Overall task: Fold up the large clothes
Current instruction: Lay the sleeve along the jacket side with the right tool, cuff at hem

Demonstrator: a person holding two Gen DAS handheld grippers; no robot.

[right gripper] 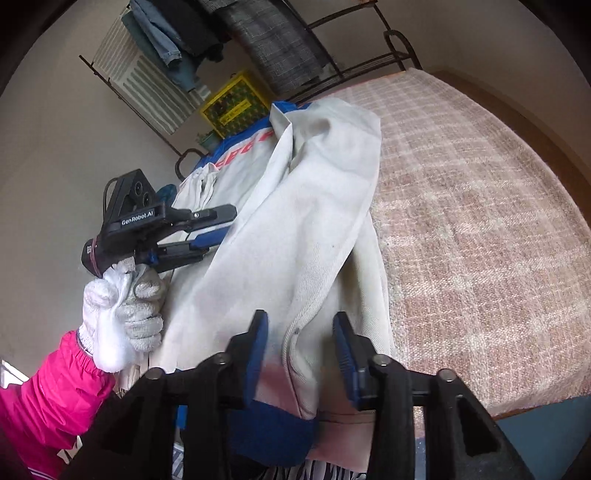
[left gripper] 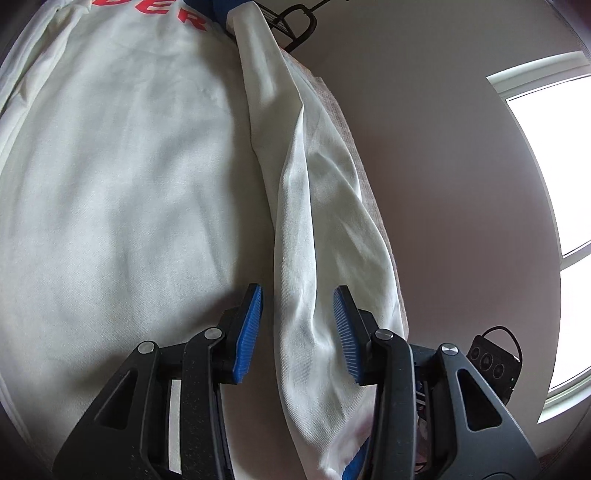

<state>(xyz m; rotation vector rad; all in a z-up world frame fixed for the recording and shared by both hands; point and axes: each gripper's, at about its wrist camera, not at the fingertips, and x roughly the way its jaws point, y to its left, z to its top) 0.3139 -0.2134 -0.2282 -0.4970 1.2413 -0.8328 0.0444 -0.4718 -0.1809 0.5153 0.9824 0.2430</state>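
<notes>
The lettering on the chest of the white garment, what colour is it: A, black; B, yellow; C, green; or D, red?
D: the left wrist view shows red letters printed across the white garment, and the right wrist view shows the same red print near its blue collar.

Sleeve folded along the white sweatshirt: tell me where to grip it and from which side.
Grip the sleeve at its blue cuff, nearest the right tongs, coming from above with one pad each side. It lies as a long raised ridge on the sweatshirt body, so the cuff end probably lifts without dragging the layer beneath.
</notes>
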